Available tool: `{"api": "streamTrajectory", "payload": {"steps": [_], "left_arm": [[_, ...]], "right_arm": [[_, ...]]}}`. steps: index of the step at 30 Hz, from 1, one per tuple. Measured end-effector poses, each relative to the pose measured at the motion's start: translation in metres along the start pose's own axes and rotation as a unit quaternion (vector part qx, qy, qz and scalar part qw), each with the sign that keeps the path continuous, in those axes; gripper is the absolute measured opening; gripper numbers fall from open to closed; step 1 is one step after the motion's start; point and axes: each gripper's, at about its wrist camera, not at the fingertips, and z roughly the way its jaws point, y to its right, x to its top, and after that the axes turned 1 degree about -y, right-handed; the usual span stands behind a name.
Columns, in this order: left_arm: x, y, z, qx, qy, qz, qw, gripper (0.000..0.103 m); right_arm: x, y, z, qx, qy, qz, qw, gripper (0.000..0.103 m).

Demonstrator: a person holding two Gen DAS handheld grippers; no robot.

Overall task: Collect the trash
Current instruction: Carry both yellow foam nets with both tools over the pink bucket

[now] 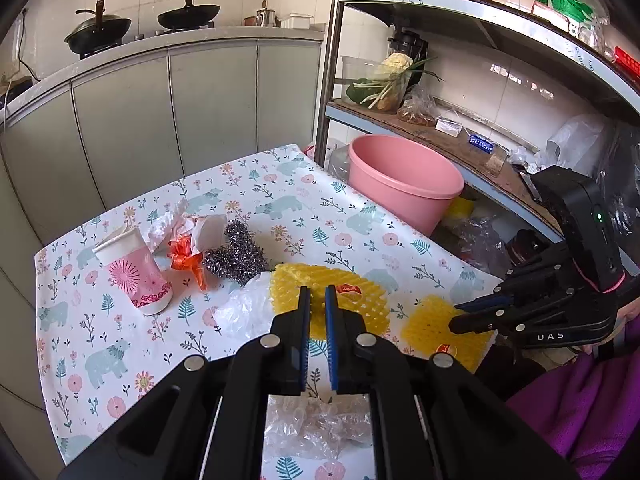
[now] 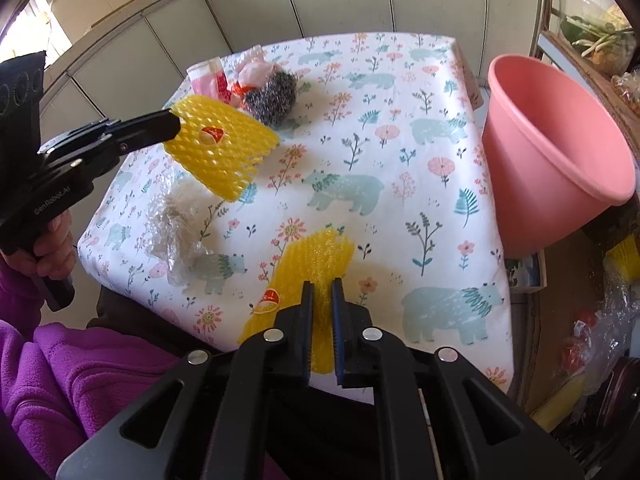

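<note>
My left gripper (image 1: 317,294) is shut on a yellow foam fruit net (image 1: 352,300) and holds it lifted off the table; the net also shows in the right wrist view (image 2: 224,148). My right gripper (image 2: 322,288) is shut on a second yellow foam net (image 2: 308,264) near the table's front edge; it also shows in the left wrist view (image 1: 436,326). On the table lie a pink paper cup (image 1: 134,268), an orange ribbon (image 1: 188,260), steel-wool scourers (image 1: 238,256) and crumpled clear plastic (image 2: 176,220).
A pink plastic bucket (image 2: 556,152) stands just off the table's right side, below a metal shelf rack (image 1: 460,148). The table has a floral bear-print cloth (image 2: 400,140). Kitchen cabinets (image 1: 160,112) lie behind. More clear plastic (image 1: 320,424) lies under my left gripper.
</note>
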Motion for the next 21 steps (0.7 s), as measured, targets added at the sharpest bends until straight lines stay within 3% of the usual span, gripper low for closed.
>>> {"api": "streamTrajectory", "payload": {"steps": [21], "left_arm": [[0.069, 0.039, 0.028, 0.005, 0.048, 0.010, 0.9988, 0.006]], "right_arm": [[0.027, 0.044, -0.060, -0.053, 0.124, 0.048, 0.990, 0.009]]}}
